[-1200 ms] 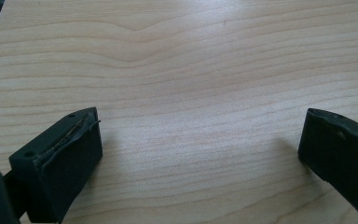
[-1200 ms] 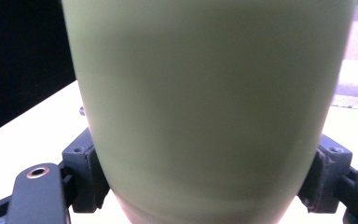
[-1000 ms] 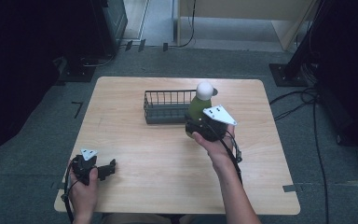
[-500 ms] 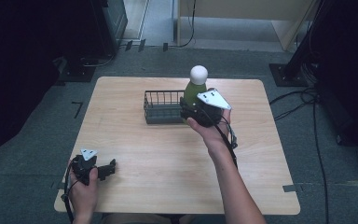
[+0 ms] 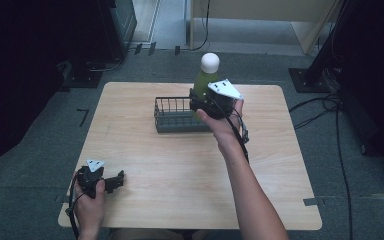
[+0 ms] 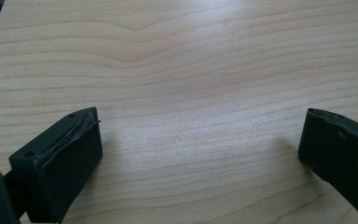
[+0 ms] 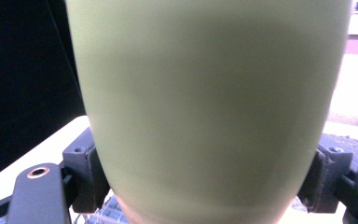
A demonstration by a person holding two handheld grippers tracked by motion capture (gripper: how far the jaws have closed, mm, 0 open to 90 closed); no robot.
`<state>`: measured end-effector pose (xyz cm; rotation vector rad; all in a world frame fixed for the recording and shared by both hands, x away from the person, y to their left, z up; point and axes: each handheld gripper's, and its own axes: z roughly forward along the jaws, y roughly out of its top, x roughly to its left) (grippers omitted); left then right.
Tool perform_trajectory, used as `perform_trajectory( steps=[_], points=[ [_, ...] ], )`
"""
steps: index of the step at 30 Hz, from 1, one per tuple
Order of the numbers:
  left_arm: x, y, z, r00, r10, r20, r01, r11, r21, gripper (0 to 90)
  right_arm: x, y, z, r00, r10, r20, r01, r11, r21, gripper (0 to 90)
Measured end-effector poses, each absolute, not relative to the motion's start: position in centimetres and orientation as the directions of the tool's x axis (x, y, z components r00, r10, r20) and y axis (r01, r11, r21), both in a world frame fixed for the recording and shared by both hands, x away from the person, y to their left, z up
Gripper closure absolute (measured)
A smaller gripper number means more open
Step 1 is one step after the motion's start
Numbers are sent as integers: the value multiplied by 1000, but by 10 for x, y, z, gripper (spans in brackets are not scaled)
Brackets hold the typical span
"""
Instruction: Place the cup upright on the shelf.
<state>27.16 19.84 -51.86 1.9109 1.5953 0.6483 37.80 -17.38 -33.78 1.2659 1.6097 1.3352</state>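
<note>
My right gripper (image 5: 202, 102) clamps the green bottle (image 5: 205, 77) above the wire basket (image 5: 172, 120); my left gripper (image 5: 111, 181) rests on the counter (image 5: 180, 170), jaws apart.

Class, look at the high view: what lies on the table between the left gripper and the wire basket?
Nothing. In the high view, bare wooden table runs between the left gripper and the wire basket.

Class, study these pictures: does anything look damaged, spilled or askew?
One flaw: the left claw's near pad has a frayed, peeling edge. Otherwise, the green bottle is upright in the right claw above the wire basket.
</note>
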Motion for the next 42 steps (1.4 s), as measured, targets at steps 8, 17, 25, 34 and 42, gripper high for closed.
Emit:
perform_trajectory(
  steps=[8, 17, 25, 34, 42],
  points=[
    [272, 199, -518, 175, 984, 11, 714, -135, 687, 0, 400, -167, -336, -278, 959, 60, 248, 11, 969, 200],
    [272, 199, -518, 176, 984, 12, 714, -136, 687, 0, 418, -165, -346, -277, 960, 39, 238, 29, 971, 200],
    [272, 198, -518, 175, 985, 11, 714, -135, 687, 0, 426, -159, -359, -290, 956, 38, 256, 39, 966, 200],
    [272, 198, -518, 175, 985, 11, 714, -135, 688, 0, 434, -149, -377, -305, 950, 74, 291, 19, 957, 200],
    [272, 198, -518, 175, 985, 12, 714, -135, 687, 0, 438, -134, -388, -320, 945, 71, 316, 35, 948, 200]
  ],
)
